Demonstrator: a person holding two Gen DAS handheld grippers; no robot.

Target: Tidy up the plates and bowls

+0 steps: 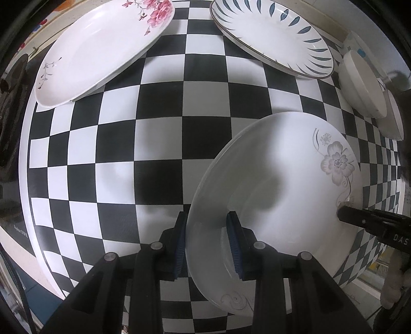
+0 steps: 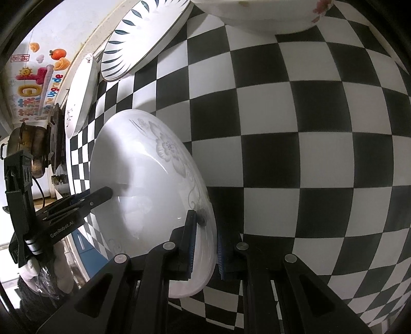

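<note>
A white plate with a grey flower print (image 1: 282, 179) (image 2: 143, 179) hangs tilted just above the checkered tablecloth (image 1: 159, 128), held by both grippers at opposite rims. In the left wrist view my left gripper (image 1: 206, 244) is shut on the plate's near rim, one blue pad on each face. The right gripper (image 1: 345, 218) bites the far rim beside the flower. In the right wrist view my right gripper (image 2: 205, 250) is shut on the rim by the flower stem, and the left gripper (image 2: 106, 194) grips the opposite edge.
A pink-blossom plate (image 1: 102, 51) (image 2: 82, 95) and a blue-leaf plate (image 1: 272, 36) (image 2: 143, 41) lie at the table's far side. Two white bowls (image 1: 362, 84) sit at the right; a bowl (image 2: 257, 15) shows at the top. A metal pot (image 2: 23, 144) stands past the table edge.
</note>
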